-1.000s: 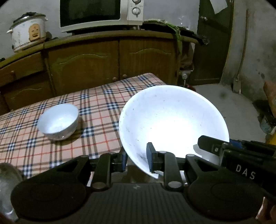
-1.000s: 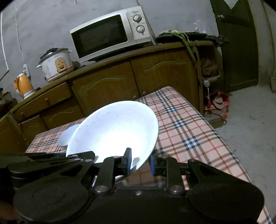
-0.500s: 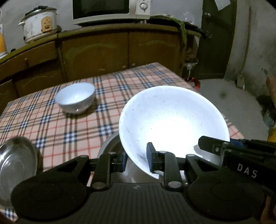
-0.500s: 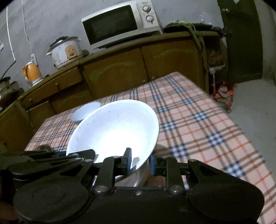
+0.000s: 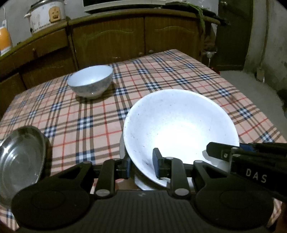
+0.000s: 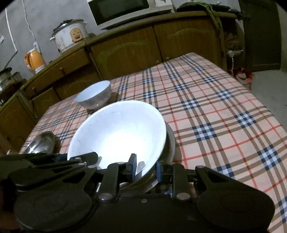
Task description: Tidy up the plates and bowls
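Gripping opposite sides of one rim, both grippers hold the large white bowl (image 5: 179,125) tilted over the checked tablecloth (image 5: 89,118). The left gripper (image 5: 141,165) pinches the bowl's near-left rim at lower centre of its view, one pad inside the bowl and one outside; the right gripper (image 6: 144,167) clamps the near-right rim in the same way.

Only the right wrist view shows a grey metal rim (image 6: 170,141) curving out from under the white bowl's right side, along with the orange kettle (image 6: 34,61) at upper left. The left wrist view gives the clearer look at the steel plate (image 5: 19,161) at its lower left edge, cut off by the frame; in the right view that plate is a small dim shape at left. The small white bowl (image 5: 90,80) stands upright on the cloth in the upper left of the left view, well apart from the held bowl.

Whether the big bowl's base touches the metal piece below is hidden by the bowl itself and the gripper bodies.

Compared with a second ago, the tabletop fills far more of both views, the steel plate has come into sight, the microwave (image 6: 122,9) has slid to the top edge, and both grips are unchanged.
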A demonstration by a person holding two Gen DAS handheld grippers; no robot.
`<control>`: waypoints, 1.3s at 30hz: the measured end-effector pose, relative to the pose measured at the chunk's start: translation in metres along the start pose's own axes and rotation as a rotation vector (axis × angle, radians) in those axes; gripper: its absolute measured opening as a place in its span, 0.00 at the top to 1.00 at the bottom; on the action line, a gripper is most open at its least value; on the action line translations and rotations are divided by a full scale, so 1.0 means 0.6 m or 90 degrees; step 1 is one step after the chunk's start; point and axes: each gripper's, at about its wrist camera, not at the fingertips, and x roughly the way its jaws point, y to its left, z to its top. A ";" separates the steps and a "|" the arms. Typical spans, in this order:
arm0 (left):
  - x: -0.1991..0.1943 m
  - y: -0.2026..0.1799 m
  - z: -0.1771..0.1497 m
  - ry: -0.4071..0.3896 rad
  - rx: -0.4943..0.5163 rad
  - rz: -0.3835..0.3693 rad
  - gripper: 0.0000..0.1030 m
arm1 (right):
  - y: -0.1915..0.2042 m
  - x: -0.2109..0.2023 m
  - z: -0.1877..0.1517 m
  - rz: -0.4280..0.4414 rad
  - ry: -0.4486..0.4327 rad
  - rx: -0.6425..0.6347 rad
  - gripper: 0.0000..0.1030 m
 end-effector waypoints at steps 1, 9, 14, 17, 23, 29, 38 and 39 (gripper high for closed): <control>0.001 0.001 0.001 0.000 0.000 0.001 0.75 | -0.001 0.003 0.001 0.001 0.001 0.004 0.72; 0.001 -0.010 -0.002 -0.012 0.031 0.014 0.73 | -0.007 0.012 -0.003 0.005 0.004 0.009 0.72; 0.001 -0.010 -0.006 0.003 0.011 -0.014 0.71 | -0.016 -0.002 -0.002 0.007 0.003 0.011 0.72; 0.000 -0.015 -0.009 0.000 0.018 -0.013 0.69 | -0.013 -0.005 -0.002 0.001 0.003 -0.005 0.72; -0.001 -0.009 -0.011 0.009 0.007 -0.032 0.67 | -0.008 -0.009 0.001 -0.006 0.016 -0.018 0.72; -0.005 -0.005 -0.014 0.010 -0.008 -0.054 0.58 | -0.017 -0.008 0.007 0.008 0.028 0.004 0.72; -0.008 0.004 -0.015 0.013 -0.009 -0.080 0.57 | -0.031 -0.013 0.014 0.034 0.041 0.029 0.75; -0.008 0.008 -0.015 0.014 -0.014 -0.084 0.56 | -0.035 -0.013 0.016 0.039 0.046 0.036 0.75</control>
